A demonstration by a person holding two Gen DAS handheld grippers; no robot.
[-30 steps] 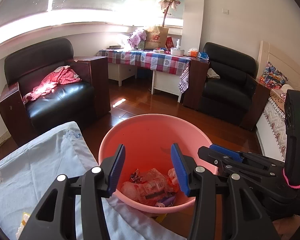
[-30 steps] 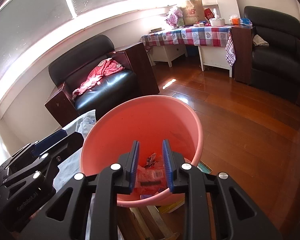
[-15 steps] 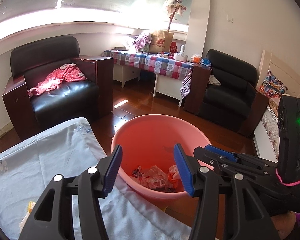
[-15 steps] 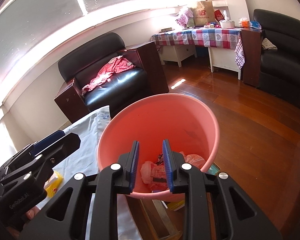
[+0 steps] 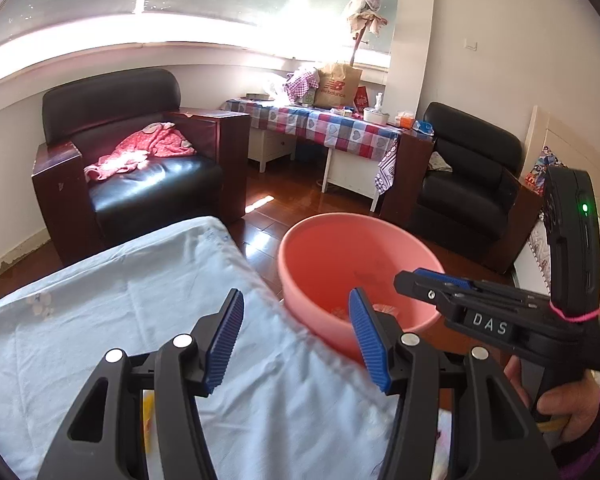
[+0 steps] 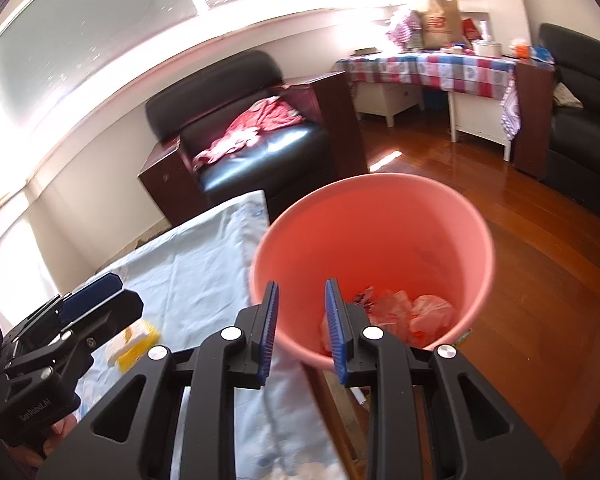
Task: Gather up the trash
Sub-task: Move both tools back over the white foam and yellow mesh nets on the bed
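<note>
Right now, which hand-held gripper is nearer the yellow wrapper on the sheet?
Left. The left hand-held gripper hangs just above the yellow wrapper, jaws open and empty. The right hand-held gripper sits farther off, at the pink bin rim.

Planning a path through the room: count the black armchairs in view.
2. One armchair stands left under the window with a red cloth on its seat; the other stands right of the checkered table. More may sit outside view.

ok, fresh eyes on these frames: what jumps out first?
The pink bucket beside the pale blue cloth, with crumpled wrappers lying in its bottom. Next, the two black tools with blue pads: the left tool open above the cloth, the right tool open and empty at the bucket's near rim. Behind them, a black armchair with a red garment on its seat.
</note>
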